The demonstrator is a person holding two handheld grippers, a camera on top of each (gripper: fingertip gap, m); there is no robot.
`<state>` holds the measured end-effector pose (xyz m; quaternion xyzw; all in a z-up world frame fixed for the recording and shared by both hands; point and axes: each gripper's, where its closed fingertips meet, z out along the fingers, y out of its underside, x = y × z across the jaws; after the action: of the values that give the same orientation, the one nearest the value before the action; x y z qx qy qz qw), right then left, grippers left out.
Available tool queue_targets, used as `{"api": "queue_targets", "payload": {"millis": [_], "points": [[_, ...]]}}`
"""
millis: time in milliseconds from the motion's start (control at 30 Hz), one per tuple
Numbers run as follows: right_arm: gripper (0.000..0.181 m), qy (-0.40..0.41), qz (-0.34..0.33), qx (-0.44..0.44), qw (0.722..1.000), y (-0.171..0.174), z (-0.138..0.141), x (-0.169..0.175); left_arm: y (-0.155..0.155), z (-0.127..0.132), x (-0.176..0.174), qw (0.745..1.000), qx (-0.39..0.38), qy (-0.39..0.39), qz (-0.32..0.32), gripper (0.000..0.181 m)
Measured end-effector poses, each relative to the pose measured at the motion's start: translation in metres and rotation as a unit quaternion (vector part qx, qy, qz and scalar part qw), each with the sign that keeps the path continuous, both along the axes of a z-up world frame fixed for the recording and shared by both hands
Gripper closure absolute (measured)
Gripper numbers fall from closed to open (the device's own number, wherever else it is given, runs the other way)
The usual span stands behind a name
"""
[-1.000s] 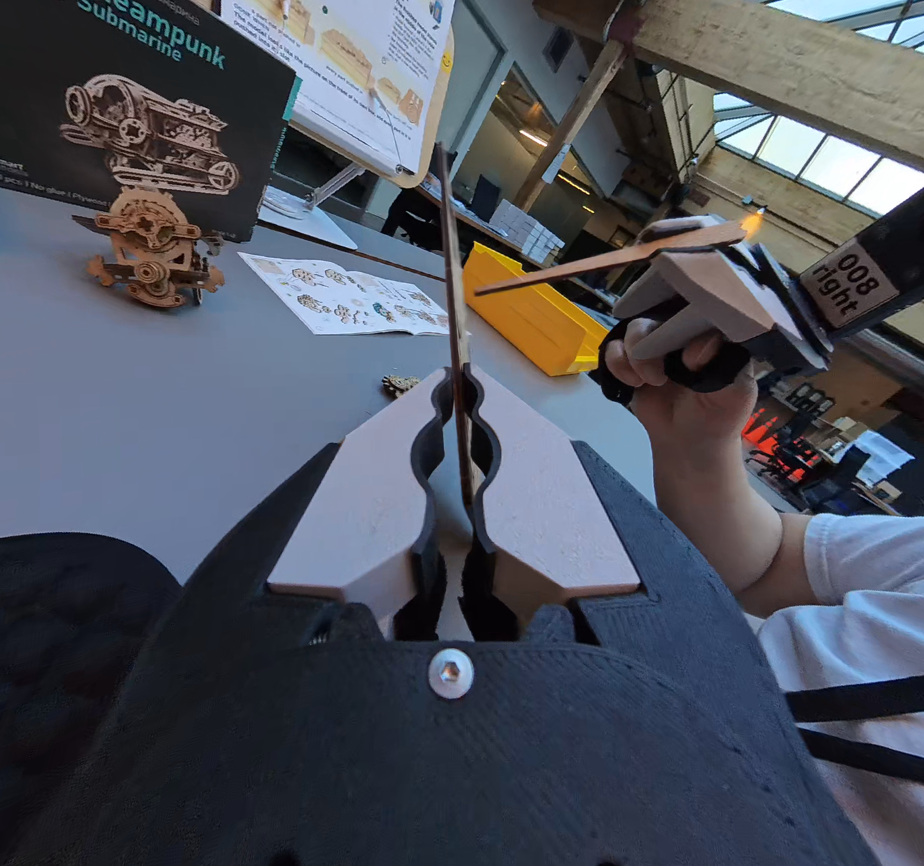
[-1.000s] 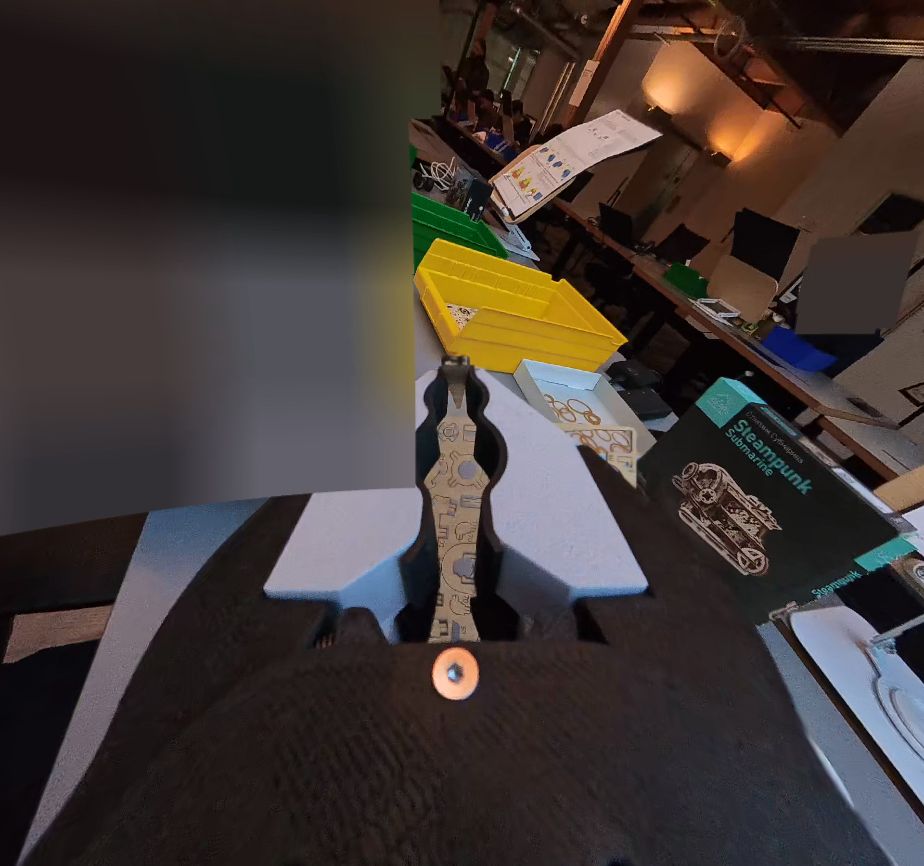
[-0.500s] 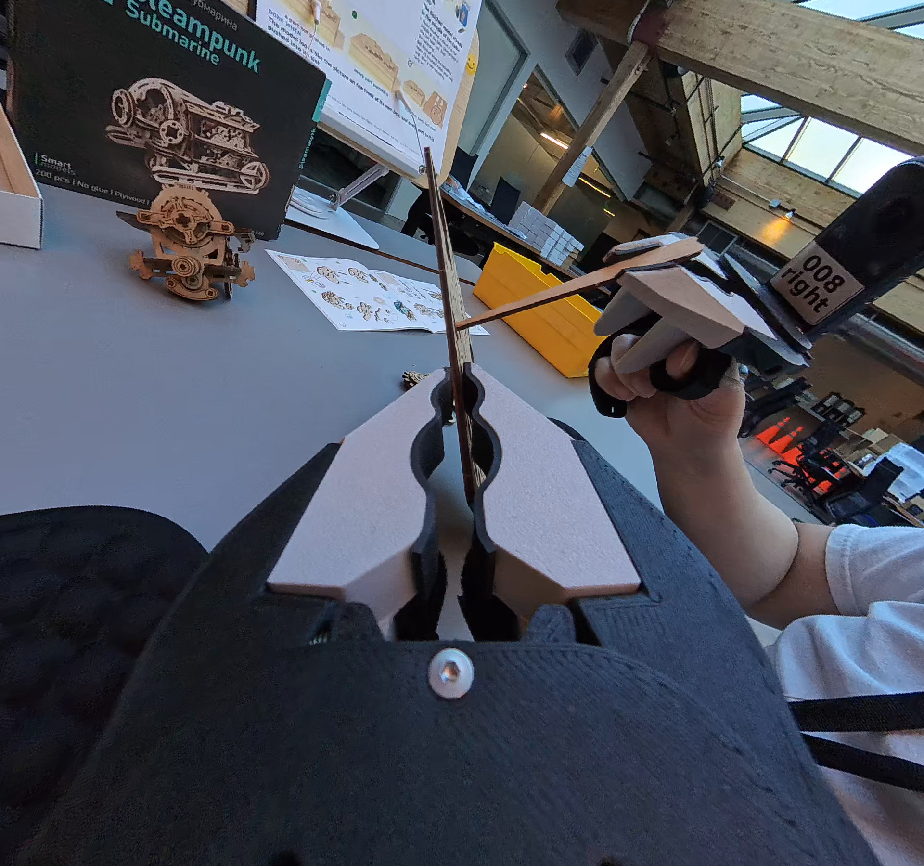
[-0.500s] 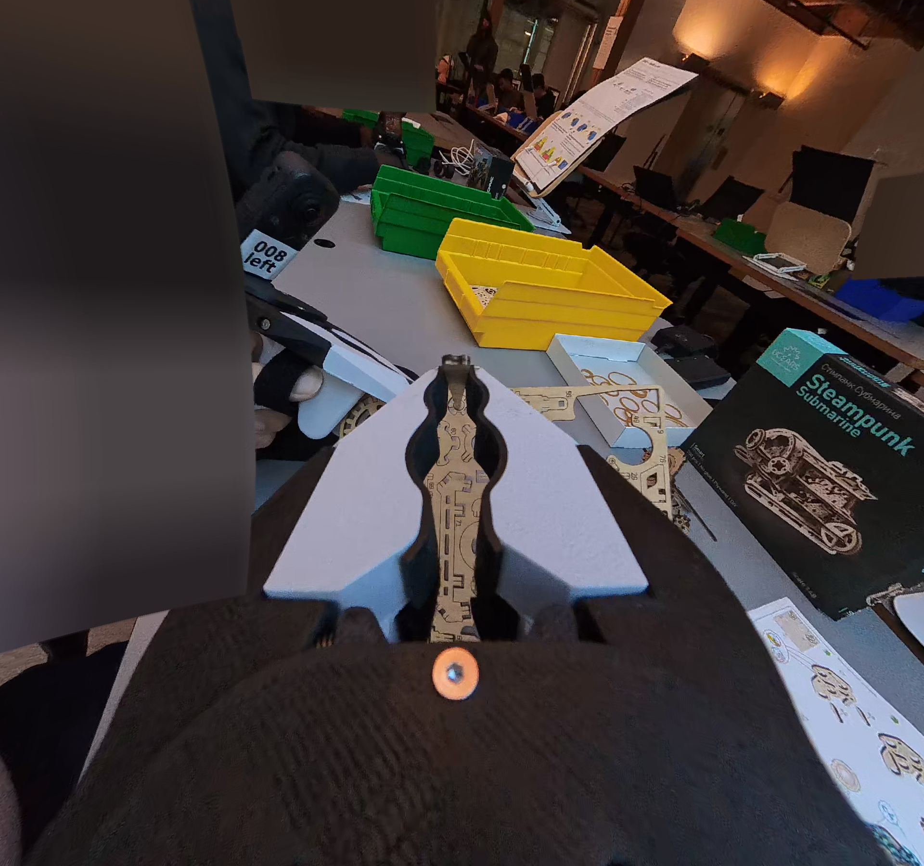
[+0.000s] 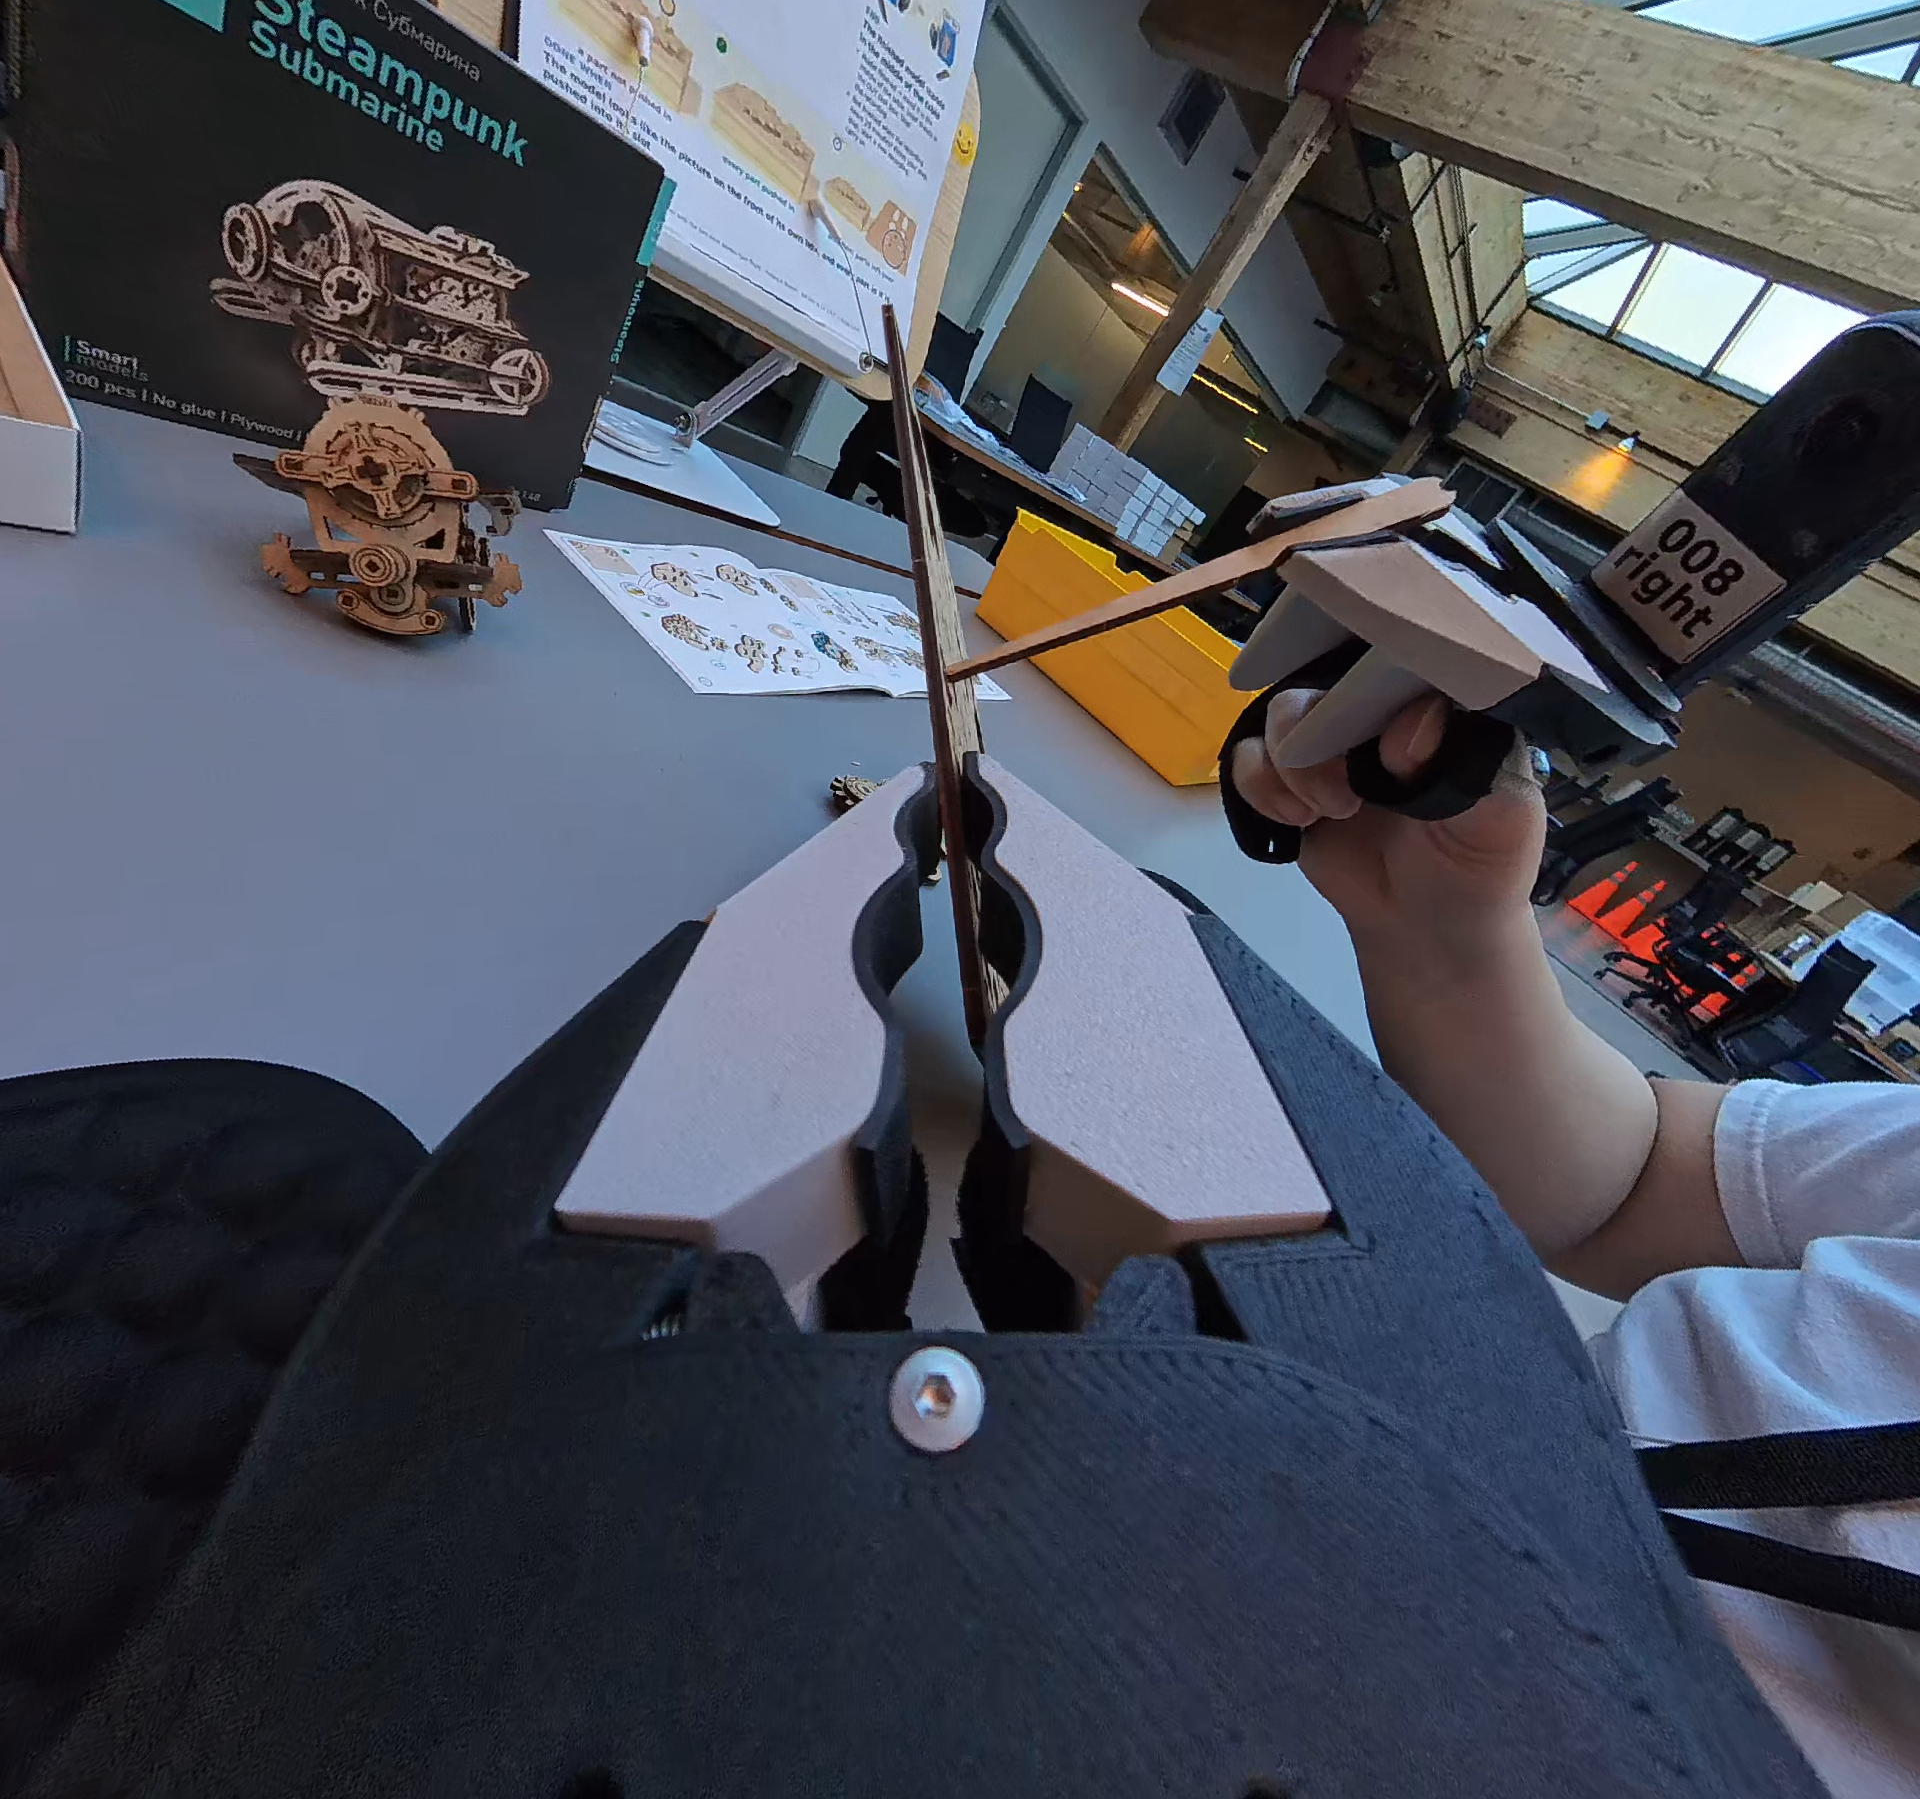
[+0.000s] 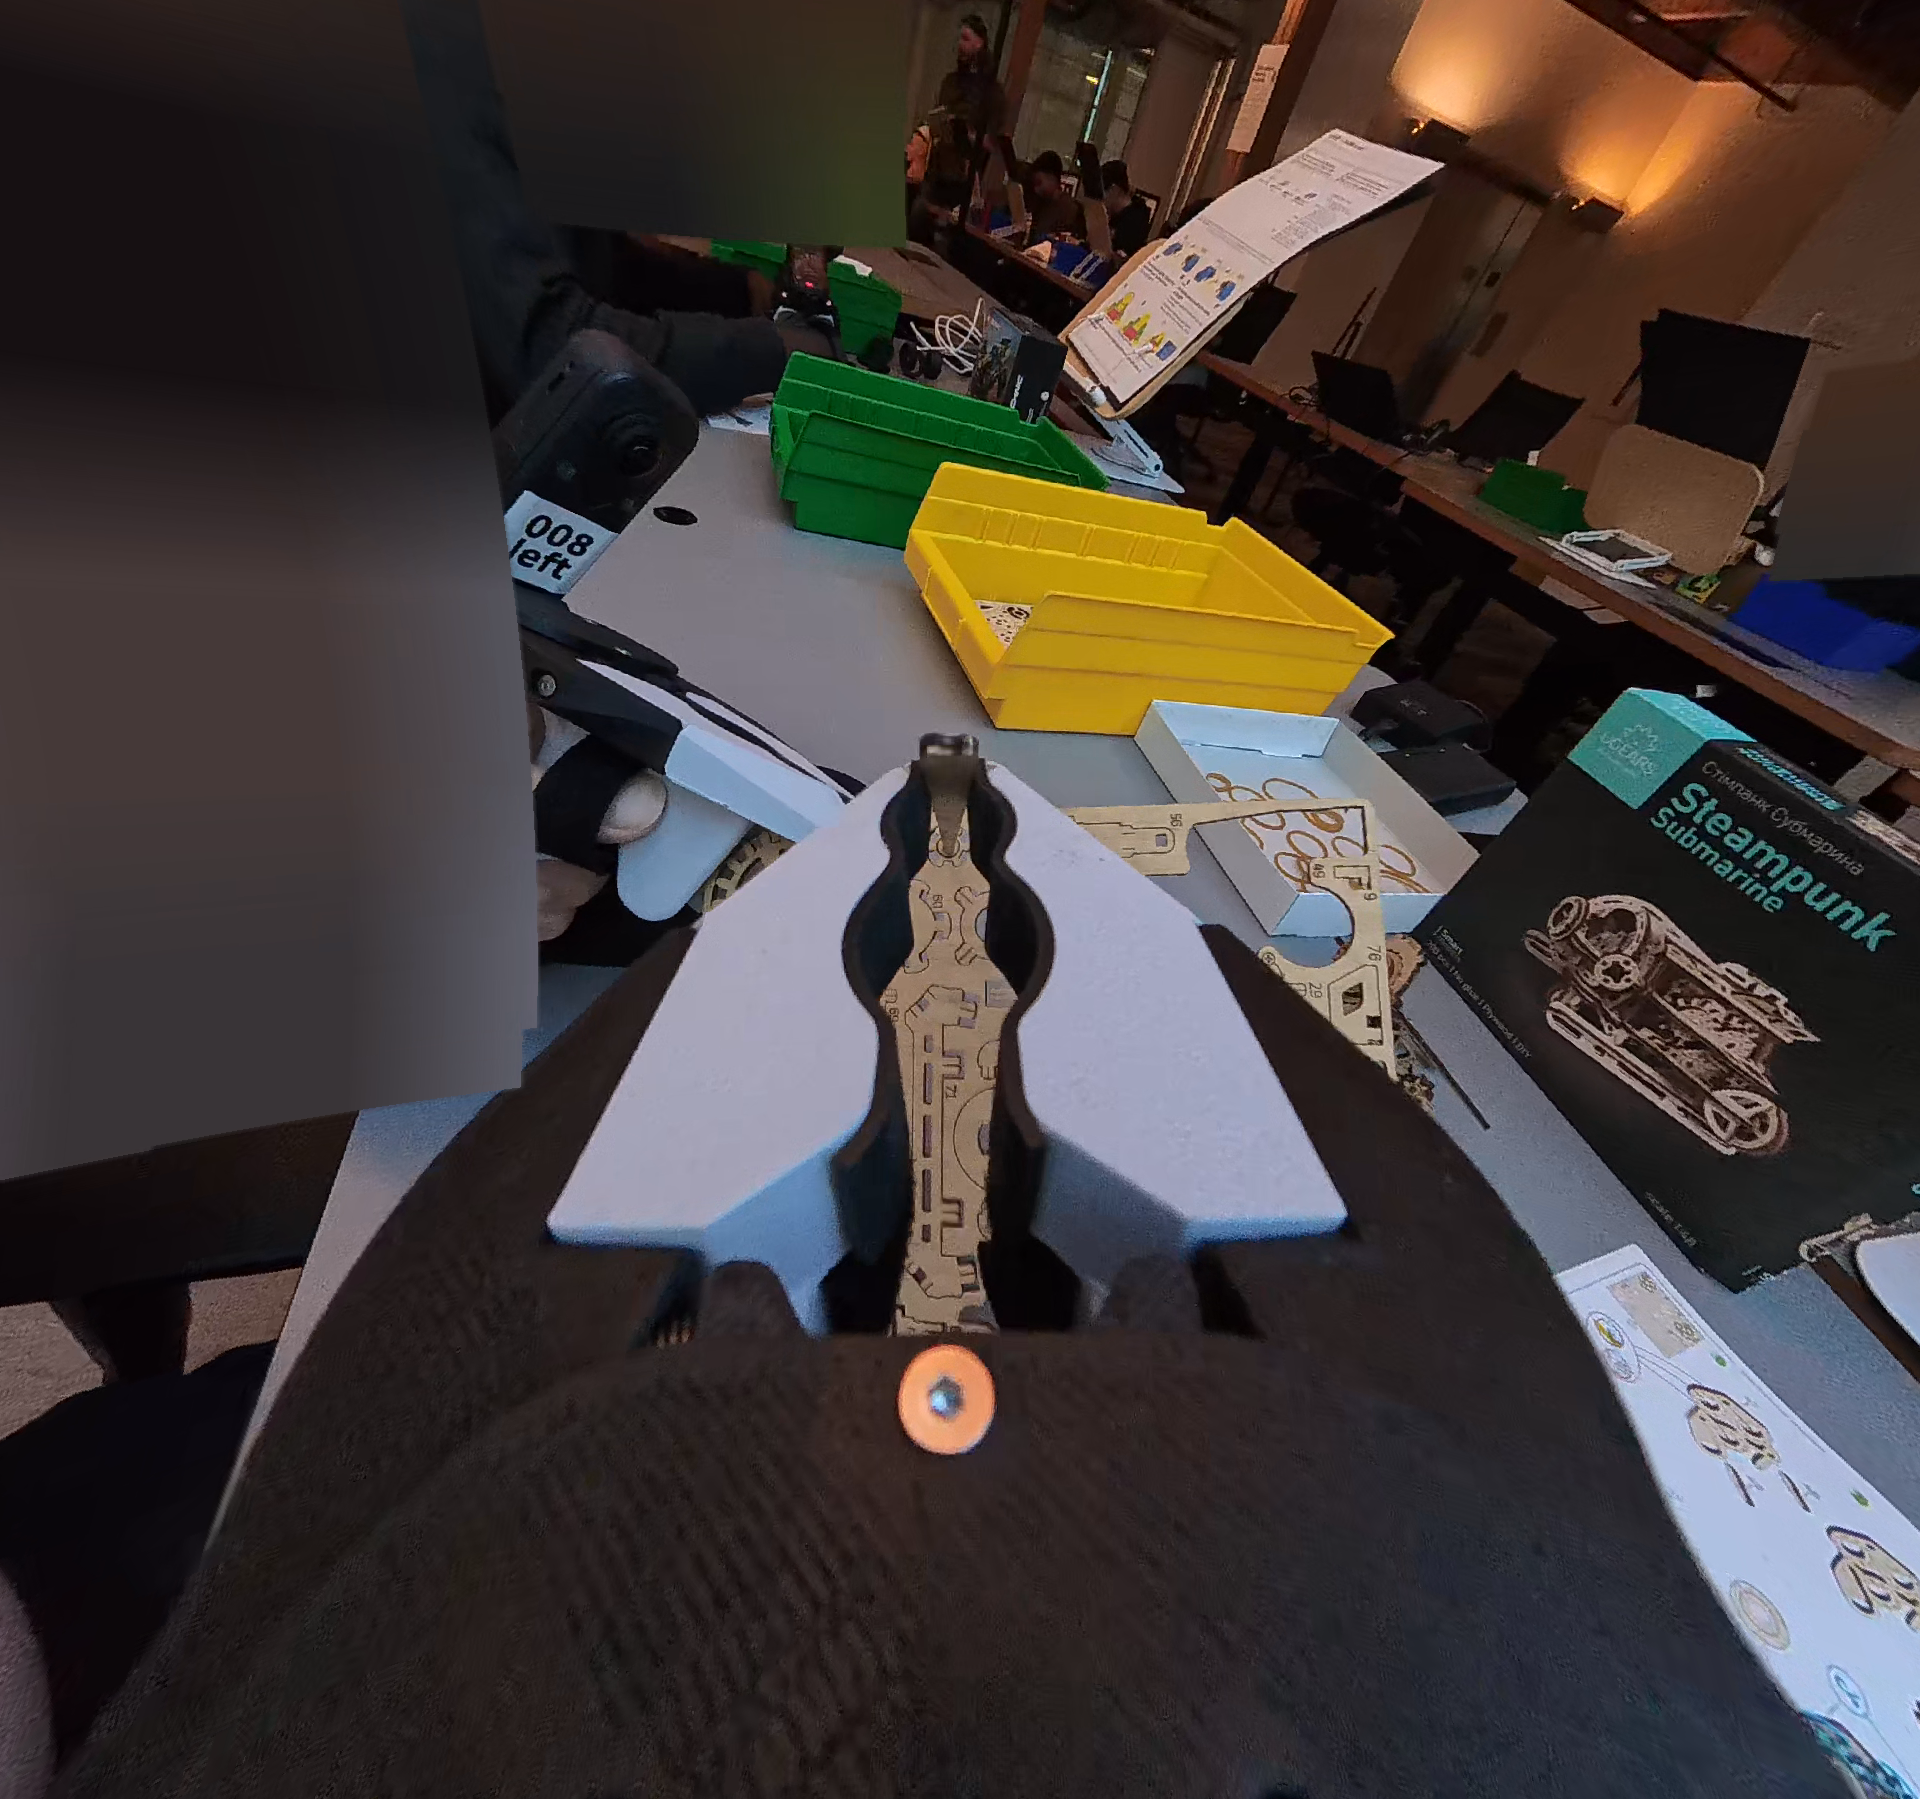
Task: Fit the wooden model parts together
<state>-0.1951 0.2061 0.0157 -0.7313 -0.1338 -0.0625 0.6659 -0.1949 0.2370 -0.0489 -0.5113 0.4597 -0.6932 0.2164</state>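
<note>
My left gripper (image 5: 943, 778) is shut on a thin plywood sheet (image 5: 920, 544), seen edge-on and standing upright from its tips. My right gripper (image 6: 948, 757) is shut on a second plywood sheet (image 6: 951, 1032) with cut-out parts. In the left wrist view the right gripper (image 5: 1340, 565) holds its sheet (image 5: 1122, 606) nearly level, and that sheet's far edge meets the upright sheet's side. The left gripper also shows in the right wrist view (image 6: 717, 793). A partly built wooden model (image 5: 379, 528) stands on the grey table (image 5: 364, 814).
The kit box (image 5: 312, 191) stands behind the model, beside an open instruction booklet (image 5: 769, 622). A yellow bin (image 6: 1132, 627), a green bin (image 6: 914, 450) and a white tray (image 6: 1278, 814) with wooden offcuts sit farther off. A small gear (image 5: 854, 788) lies near my left tips. There is about 7 cm between the tips of the two grippers.
The right gripper has brought its sheet leftward and down until its edge meets the upright sheet. Both views have tilted down toward the table. Both grips are unchanged.
</note>
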Motion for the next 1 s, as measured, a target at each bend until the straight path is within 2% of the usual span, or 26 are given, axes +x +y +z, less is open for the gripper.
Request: {"api": "queue_targets", "payload": {"millis": [600, 867, 933, 1000], "points": [[0.175, 0.012, 0.005, 0.007, 1.0, 0.0, 0.005, -0.001, -0.006, 0.004, -0.001, 1.0, 0.013, -0.01, -0.008, 0.181], [0.175, -0.018, -0.003, 0.005, 1.0, -0.001, 0.005, -0.005, -0.006, 0.005, -0.001, 1.0, 0.003, -0.013, -0.012, 0.181], [0.175, -0.052, -0.006, 0.003, 0.999, 0.004, -0.006, -0.005, -0.005, 0.005, 0.0, 1.0, -0.004, -0.013, -0.006, 0.181], [0.175, -0.053, -0.015, -0.029, 0.998, 0.009, -0.025, 0.0, 0.004, -0.004, 0.003, 0.999, 0.02, 0.008, 0.03, 0.179]]}}
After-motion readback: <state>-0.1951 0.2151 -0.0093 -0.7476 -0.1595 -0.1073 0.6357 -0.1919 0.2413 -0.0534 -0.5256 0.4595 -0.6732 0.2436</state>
